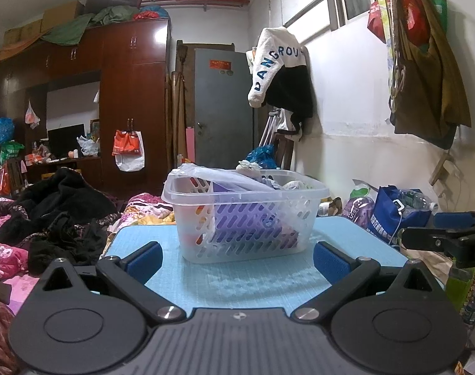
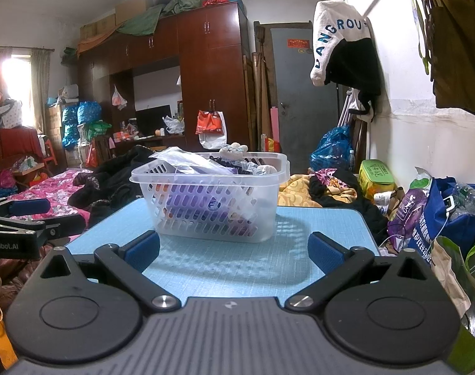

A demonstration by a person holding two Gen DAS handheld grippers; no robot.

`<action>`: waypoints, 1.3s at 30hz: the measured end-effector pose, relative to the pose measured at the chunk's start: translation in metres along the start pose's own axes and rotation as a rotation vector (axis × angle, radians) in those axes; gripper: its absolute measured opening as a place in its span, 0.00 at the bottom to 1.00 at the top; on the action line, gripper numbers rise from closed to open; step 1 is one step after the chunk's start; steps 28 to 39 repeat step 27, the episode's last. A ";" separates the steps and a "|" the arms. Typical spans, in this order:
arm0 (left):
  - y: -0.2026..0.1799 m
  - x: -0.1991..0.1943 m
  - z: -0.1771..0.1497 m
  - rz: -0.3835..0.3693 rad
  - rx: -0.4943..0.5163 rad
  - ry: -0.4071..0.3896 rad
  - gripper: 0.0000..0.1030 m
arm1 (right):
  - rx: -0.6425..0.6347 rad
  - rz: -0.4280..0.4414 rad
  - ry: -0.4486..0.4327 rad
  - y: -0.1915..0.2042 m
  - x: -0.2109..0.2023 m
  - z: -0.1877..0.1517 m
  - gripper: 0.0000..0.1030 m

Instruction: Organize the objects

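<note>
A clear plastic slotted basket [image 1: 187, 243] stands on a light blue table [image 1: 253, 281]. It holds a purple pack [image 1: 237, 222], a clear plastic bag [image 1: 206, 172] and small soft items at the top. It also shows in the right wrist view [image 2: 174, 222] on the same table [image 2: 224, 272]. My left gripper [image 1: 237, 257] is open and empty, just short of the basket. My right gripper [image 2: 234, 251] is open and empty, also just short of it. Each gripper appears at the edge of the other's view.
A bed with pink bedding [image 2: 49, 190] and dark clothes [image 1: 53, 215] lies left of the table. Bags, including a blue one [image 2: 447, 218], and bottles crowd the floor at the right by the wall. A dark wardrobe [image 1: 131, 103] and a grey door [image 1: 221, 106] stand behind.
</note>
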State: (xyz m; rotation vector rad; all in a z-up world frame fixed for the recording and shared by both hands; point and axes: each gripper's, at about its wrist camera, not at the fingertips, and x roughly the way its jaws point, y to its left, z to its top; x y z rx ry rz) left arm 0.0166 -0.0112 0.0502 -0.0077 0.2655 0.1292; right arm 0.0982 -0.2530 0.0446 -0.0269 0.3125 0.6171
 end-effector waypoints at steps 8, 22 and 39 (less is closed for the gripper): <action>0.000 0.001 0.000 -0.002 0.000 0.003 1.00 | -0.001 0.000 0.000 0.000 0.000 0.000 1.00; -0.002 0.003 -0.002 -0.003 0.008 0.000 1.00 | 0.000 0.000 0.001 0.000 0.000 0.000 1.00; -0.002 0.000 -0.003 -0.008 0.008 -0.024 1.00 | 0.002 -0.002 0.009 -0.002 0.004 -0.002 1.00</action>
